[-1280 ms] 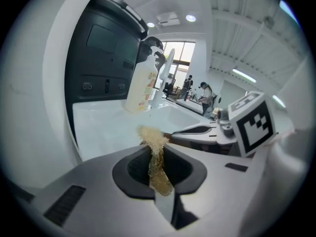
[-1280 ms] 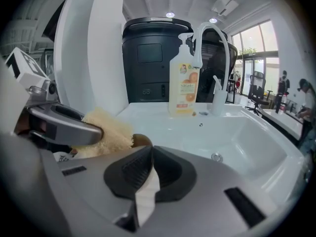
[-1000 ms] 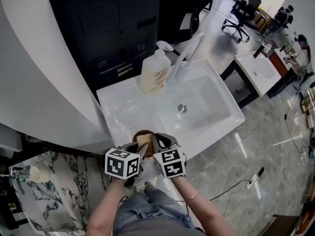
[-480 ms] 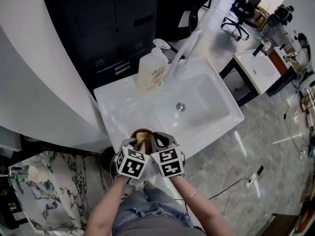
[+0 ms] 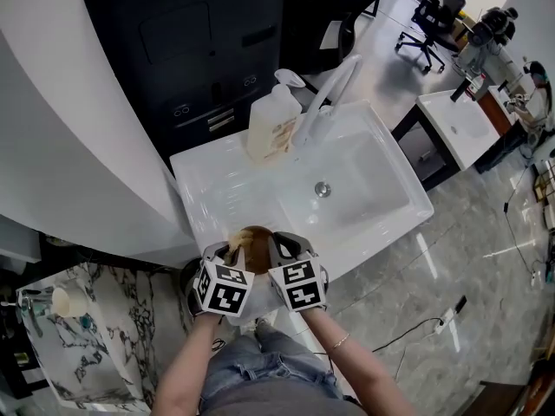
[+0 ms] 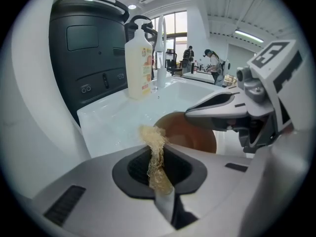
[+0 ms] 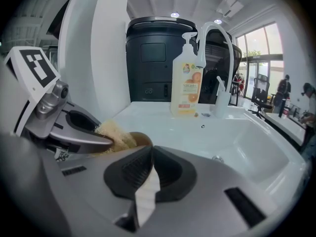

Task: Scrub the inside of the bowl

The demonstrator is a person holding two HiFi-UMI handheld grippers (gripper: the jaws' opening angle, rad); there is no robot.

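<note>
A brown bowl [image 5: 256, 237] sits on the white counter at the sink's near left corner. My left gripper [image 5: 234, 255] is shut on a tan fibrous scrubber [image 6: 154, 141], whose tuft sticks out past the jaw tips at the bowl's left rim. The right gripper [image 5: 274, 250] is at the bowl's right rim and looks shut on it; the brown rim [image 7: 139, 139] shows just beyond its closed jaws [image 7: 149, 150]. In the right gripper view the scrubber [image 7: 116, 135] lies in the bowl beside the left gripper's fingers [image 7: 84, 141].
A soap pump bottle [image 5: 272, 124] and a tall white faucet [image 5: 336, 83] stand at the back of the white sink [image 5: 381, 206], its drain [image 5: 323, 189] at the middle. A black cabinet is behind; the counter's front edge lies under my hands.
The left gripper has shifted and turned a little, carrying the scrubber from the bowl's middle toward its left rim. The right gripper has stayed at the bowl.
</note>
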